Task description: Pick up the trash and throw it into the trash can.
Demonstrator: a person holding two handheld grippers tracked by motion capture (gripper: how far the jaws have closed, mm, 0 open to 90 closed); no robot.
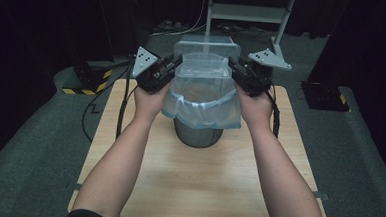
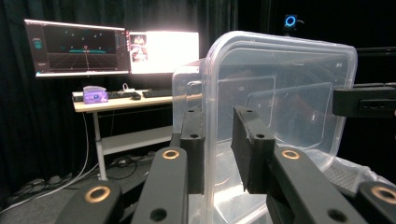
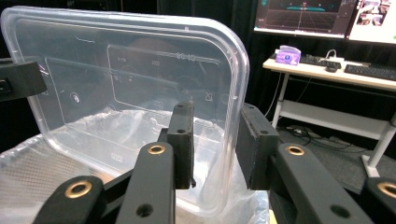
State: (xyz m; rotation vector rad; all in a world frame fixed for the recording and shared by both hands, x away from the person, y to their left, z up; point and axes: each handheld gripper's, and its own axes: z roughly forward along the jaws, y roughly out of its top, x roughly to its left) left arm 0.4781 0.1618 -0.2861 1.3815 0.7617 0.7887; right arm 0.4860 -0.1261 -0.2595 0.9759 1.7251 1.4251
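High view shows a clear plastic container (image 1: 203,56) held up directly above a grey bin (image 1: 197,133) that stands near the middle of the wooden worktop (image 1: 197,184). The left gripper (image 1: 168,68) takes the container at its left short side and the right gripper (image 1: 237,71) at the opposite side, so the weight is shared and the box does not swing. It seems to be tipped, with its open mouth turned toward the bin, probably so that anything inside would fall into the bin; I cannot see any contents. In the left gripper view the jaws are narrow, one on each side of the thin wall just below the rolled rim, and they appear to pinch it. In the right gripper view the jaws stand the same way across the other wall, the rim between them. The container is rectangular with rounded corners, thin, glossy and transparent, with a stepped bottom and small moulded marks. The bin is round, with a pale translucent bag (image 1: 201,109) as lining, soft and wrinkled, folded outward over its rim like a skirt.
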